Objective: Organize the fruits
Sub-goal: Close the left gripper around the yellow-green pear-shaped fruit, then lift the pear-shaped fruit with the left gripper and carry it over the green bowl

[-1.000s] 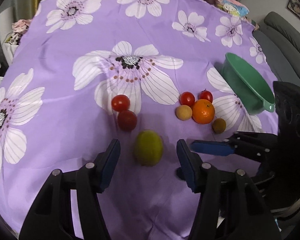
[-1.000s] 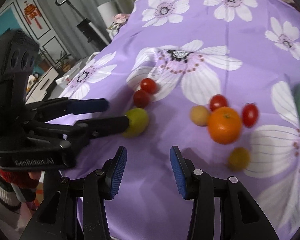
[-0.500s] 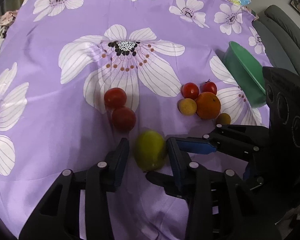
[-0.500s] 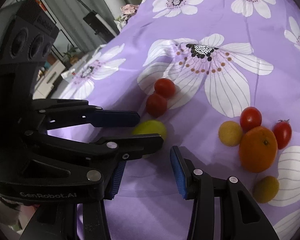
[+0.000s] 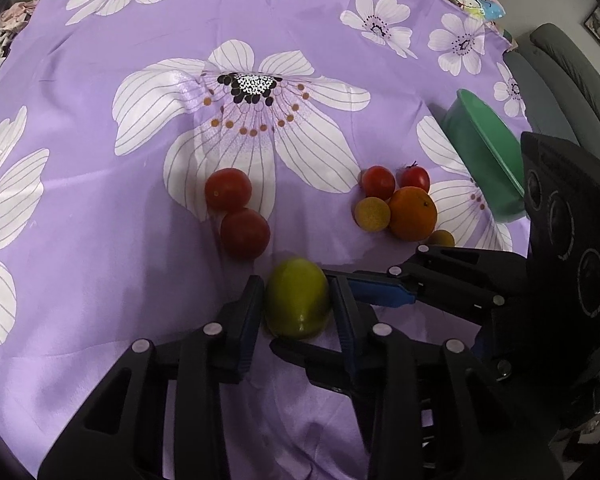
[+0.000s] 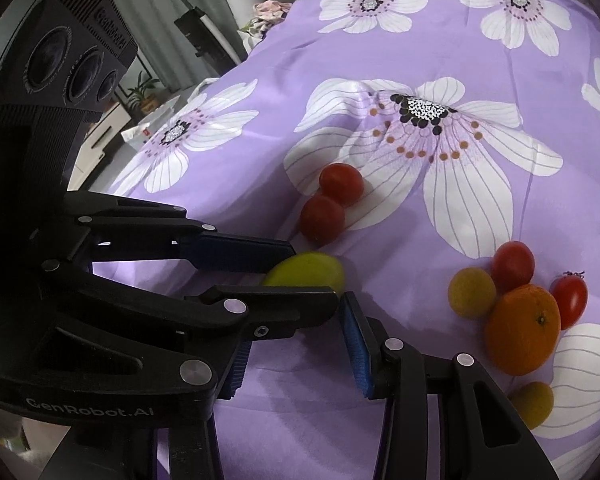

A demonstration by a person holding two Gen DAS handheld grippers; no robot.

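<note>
My left gripper [image 5: 296,304] is shut on a green fruit [image 5: 297,298] that rests on the purple flowered cloth; its blue pads touch both sides. The fruit also shows in the right wrist view [image 6: 312,270], between the left gripper's fingers [image 6: 236,254]. My right gripper [image 6: 296,340] is open and empty, just right of the left one [image 5: 380,292]. Two red tomatoes [image 5: 236,210] lie beyond the green fruit. An orange [image 5: 413,213], two small tomatoes [image 5: 394,180] and two yellow fruits [image 5: 372,214] cluster to the right.
A green bowl [image 5: 488,152] stands tilted at the right edge of the cloth-covered table [image 5: 100,60]. A grey sofa [image 5: 568,68] lies beyond it. In the right wrist view, furniture and a plant [image 6: 144,92] stand past the table's left edge.
My left gripper has moved forward around the green fruit and closed on it. My right gripper has moved closer to the left one and stayed open.
</note>
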